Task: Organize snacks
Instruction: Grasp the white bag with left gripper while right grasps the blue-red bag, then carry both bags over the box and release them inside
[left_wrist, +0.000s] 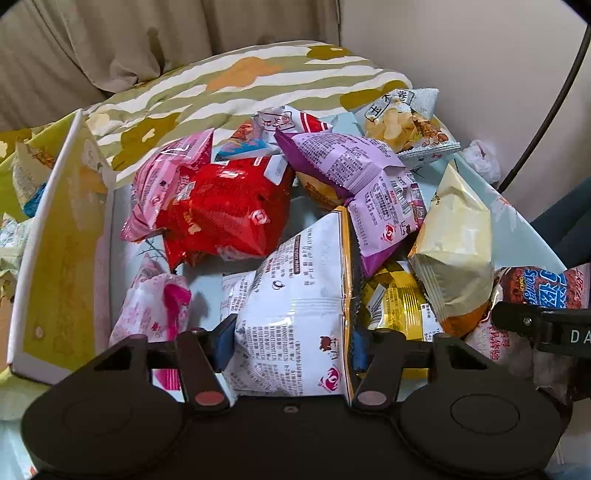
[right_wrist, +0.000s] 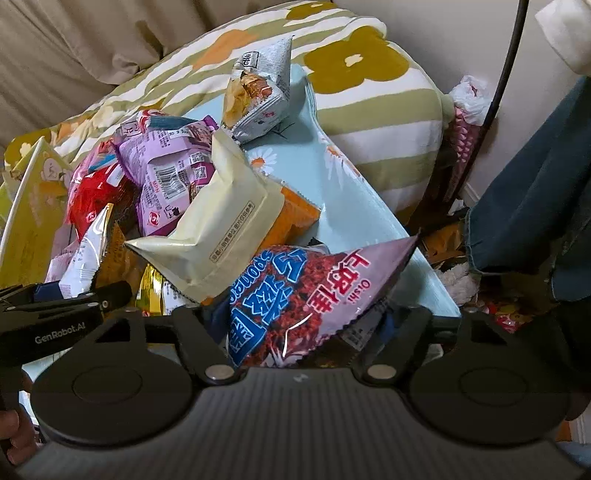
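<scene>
A pale blue flowered box (left_wrist: 122, 206) holds a heap of snack bags: red (left_wrist: 225, 210), purple (left_wrist: 373, 177), cream (left_wrist: 458, 251), yellow (left_wrist: 402, 310), pink (left_wrist: 155, 306). My left gripper (left_wrist: 291, 343) is shut on a white bag with printed text (left_wrist: 295, 306), held over the box. My right gripper (right_wrist: 299, 314) is shut on a purple-brown Oishi bag with blue lettering (right_wrist: 295, 295), at the box's right side; that bag also shows in the left wrist view (left_wrist: 543, 288). The left gripper shows in the right wrist view (right_wrist: 66, 299).
The box's yellow lid (left_wrist: 62, 236) stands up on the left. A striped flowered pillow (right_wrist: 376, 110) lies behind the box against a beige sofa back (left_wrist: 92, 44). A grey chips bag (right_wrist: 258, 96) rests on the far rim. A person's blue-sleeved arm (right_wrist: 532, 192) is at the right.
</scene>
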